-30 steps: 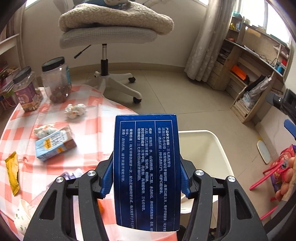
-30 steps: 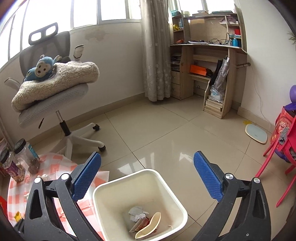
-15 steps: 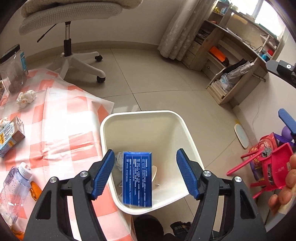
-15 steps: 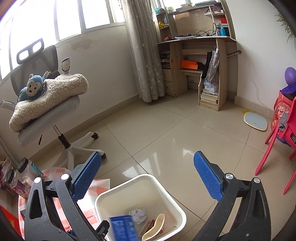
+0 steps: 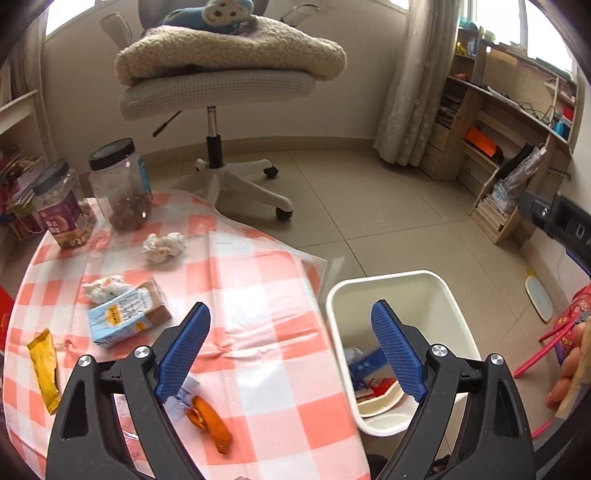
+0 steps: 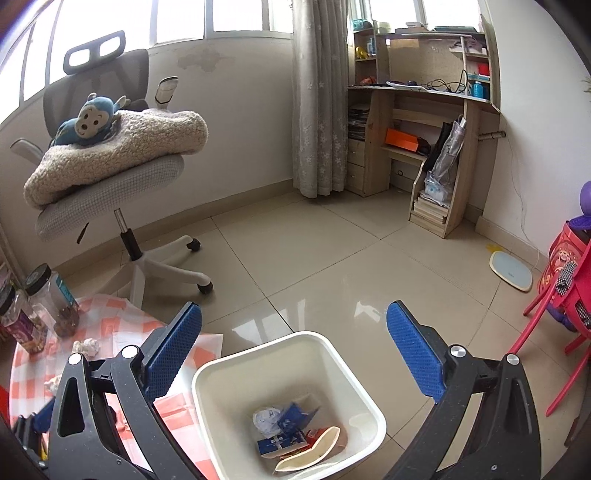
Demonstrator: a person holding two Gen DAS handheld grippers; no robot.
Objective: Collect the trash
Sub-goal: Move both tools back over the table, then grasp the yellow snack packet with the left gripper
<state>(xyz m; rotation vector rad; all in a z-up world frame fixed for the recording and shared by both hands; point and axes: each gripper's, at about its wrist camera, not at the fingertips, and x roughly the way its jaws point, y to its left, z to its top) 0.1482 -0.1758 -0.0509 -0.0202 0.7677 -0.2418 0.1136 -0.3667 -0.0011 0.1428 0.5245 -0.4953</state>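
Wrist views, seemingly overlapping at bin (image 5: 391, 284)

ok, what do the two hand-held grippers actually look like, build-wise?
Both match. The left hand-held gripper and right hand-held gripper each have two matte black plastic arms with triangular cut-outs and silver rivet pins. The fingers carry long blue pads with a fine dimpled grip texture. No cables or markings show.

I'm looking into a bright room with a glossy beige tiled floor (image 6: 332, 258) and pale walls. Daylight comes through windows (image 6: 177, 18) high on the far wall, beside a grey patterned curtain (image 6: 317, 110). A grey office chair (image 6: 110, 184) carries a folded fleece blanket (image 6: 122, 155) and a blue toy monkey (image 6: 88, 120). A wooden desk with shelves (image 6: 424, 129) stands right.
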